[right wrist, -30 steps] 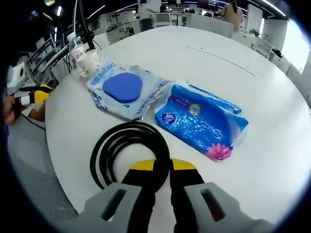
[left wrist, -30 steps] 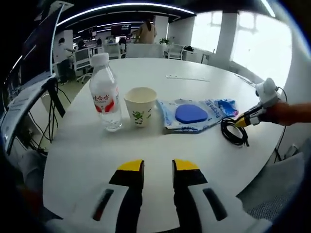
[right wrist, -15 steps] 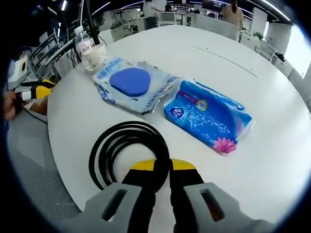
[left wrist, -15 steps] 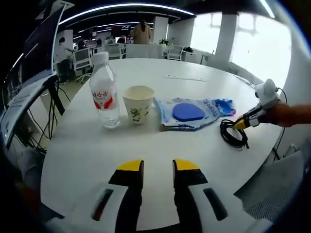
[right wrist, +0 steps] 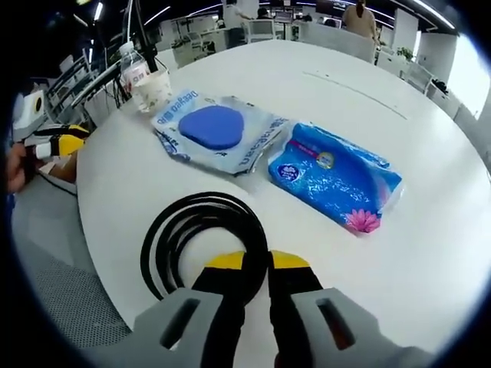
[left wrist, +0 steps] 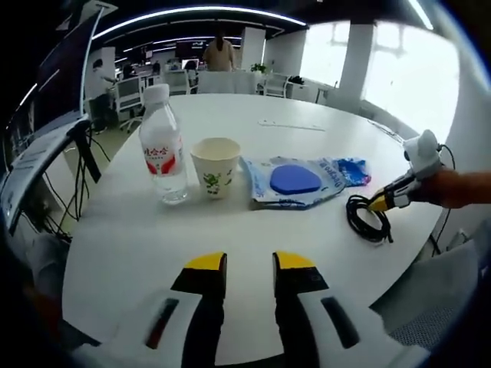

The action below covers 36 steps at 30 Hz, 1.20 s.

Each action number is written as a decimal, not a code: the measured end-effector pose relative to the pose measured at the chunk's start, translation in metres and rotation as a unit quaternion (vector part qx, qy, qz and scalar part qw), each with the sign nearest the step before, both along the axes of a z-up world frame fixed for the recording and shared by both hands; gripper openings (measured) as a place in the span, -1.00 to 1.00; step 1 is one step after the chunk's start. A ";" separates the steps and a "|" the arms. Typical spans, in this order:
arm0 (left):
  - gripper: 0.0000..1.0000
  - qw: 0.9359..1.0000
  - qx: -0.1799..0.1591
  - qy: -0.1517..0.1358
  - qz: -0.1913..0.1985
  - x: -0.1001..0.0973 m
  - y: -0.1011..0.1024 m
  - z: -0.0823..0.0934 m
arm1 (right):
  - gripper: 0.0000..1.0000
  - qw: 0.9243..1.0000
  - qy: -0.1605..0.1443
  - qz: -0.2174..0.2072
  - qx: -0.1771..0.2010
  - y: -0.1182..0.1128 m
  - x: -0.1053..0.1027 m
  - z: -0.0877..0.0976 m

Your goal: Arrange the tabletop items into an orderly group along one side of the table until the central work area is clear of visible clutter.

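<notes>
A black cable coil [right wrist: 201,203] lies near the table edge, and my right gripper [right wrist: 257,264] is shut on its near loop. Beyond it are a clear pack with a blue sponge [right wrist: 215,129] and a blue tissue pack [right wrist: 337,175]. Farther off stand a paper cup [right wrist: 153,90] and a water bottle [right wrist: 132,65]. In the left gripper view the bottle [left wrist: 163,146], cup [left wrist: 215,167], sponge pack [left wrist: 295,180] and tissue pack [left wrist: 351,170] form a row. The coil [left wrist: 368,218] hangs from the right gripper [left wrist: 383,201]. My left gripper [left wrist: 249,264] is open over bare table.
The round white table [left wrist: 253,115] is bare behind the row, apart from a thin strip [left wrist: 295,124] far back. A monitor arm and cables [left wrist: 84,153] stand off the table's left. A person's hand [left wrist: 453,188] holds the right gripper. Office desks and people fill the background.
My right gripper has drawn the cable coil a little away from the sponge pack, toward the table edge. The left gripper view has backed off slightly; its jaws are unchanged.
</notes>
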<state>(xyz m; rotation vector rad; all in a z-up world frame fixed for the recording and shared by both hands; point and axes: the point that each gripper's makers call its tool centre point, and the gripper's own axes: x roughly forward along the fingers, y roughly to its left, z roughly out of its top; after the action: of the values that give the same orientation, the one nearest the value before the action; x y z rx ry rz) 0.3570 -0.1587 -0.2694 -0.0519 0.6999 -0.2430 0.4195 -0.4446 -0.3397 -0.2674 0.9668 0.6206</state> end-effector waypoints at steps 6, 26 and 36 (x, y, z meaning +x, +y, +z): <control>-0.55 1.000 -0.004 0.003 0.001 -0.003 -0.001 -0.002 | -0.67 1.000 -0.011 -0.007 0.009 -0.004 0.005 0.010; -0.56 1.000 -0.004 0.005 0.011 -0.003 0.004 0.002 | -0.62 0.985 -0.045 -0.163 0.025 -0.085 0.078 0.029; -0.56 1.000 0.001 0.005 0.023 -0.005 0.011 0.005 | -0.67 0.977 -0.031 -0.204 0.054 -0.089 0.094 0.020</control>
<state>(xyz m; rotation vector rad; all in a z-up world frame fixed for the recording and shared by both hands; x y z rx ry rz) 0.3515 -0.1481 -0.2640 -0.0677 0.7081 -0.1981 0.5139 -0.5333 -0.3195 0.0109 0.8921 0.2849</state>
